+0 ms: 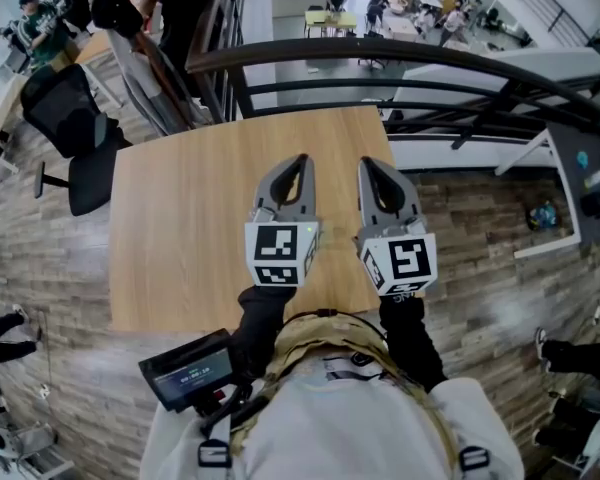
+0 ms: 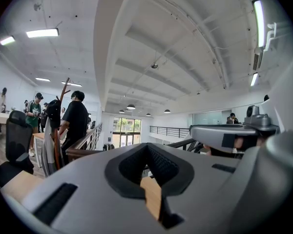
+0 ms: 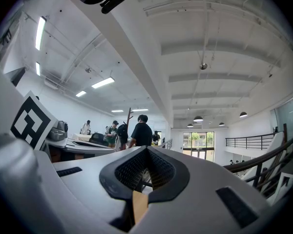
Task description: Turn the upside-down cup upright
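Nothing written can be read: the cubes carry only square markers, and the small screen (image 1: 190,370) at the person's chest is blurred. Left gripper (image 1: 298,160) and right gripper (image 1: 368,164) hover side by side over the wooden surface (image 1: 170,238), jaws together, empty. A railing (image 1: 400,63) runs past its far edge. I cannot tell where the cup is

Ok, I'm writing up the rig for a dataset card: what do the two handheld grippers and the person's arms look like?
The left gripper and right gripper each have light grey tapering fingers lined with black ribbed pads. Each carries a white cube with black square markers. The person's sleeves are black, over a white top.
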`<state>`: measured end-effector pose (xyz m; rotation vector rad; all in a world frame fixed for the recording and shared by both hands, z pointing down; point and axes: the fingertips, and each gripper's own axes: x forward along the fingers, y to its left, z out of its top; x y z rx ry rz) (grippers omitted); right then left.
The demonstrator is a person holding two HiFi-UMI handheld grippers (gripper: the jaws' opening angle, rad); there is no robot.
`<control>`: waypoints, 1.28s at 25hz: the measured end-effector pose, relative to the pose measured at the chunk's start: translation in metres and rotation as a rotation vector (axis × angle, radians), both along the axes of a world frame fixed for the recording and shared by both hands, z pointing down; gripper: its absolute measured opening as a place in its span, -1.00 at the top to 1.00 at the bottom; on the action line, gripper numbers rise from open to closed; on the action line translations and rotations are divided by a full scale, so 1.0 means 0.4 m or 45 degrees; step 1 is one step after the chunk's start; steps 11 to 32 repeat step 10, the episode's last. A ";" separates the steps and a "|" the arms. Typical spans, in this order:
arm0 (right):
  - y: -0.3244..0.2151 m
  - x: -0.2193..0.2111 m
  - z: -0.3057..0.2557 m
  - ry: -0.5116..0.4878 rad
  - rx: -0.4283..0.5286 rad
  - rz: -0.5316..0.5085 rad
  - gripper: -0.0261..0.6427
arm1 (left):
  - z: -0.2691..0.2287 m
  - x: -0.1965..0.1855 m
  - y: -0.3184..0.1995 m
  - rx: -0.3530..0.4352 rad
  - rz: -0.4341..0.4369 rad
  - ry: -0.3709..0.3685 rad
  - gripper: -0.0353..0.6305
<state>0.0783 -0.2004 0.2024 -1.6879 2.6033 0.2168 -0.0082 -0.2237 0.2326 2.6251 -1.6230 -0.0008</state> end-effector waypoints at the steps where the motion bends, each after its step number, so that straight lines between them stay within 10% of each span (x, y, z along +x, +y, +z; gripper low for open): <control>1: -0.001 -0.001 0.001 0.001 0.000 -0.001 0.86 | 0.002 0.000 -0.002 -0.002 0.002 0.001 0.89; 32: -0.020 0.005 0.013 0.010 -0.004 0.004 0.86 | 0.012 -0.001 -0.024 -0.013 -0.001 0.007 0.89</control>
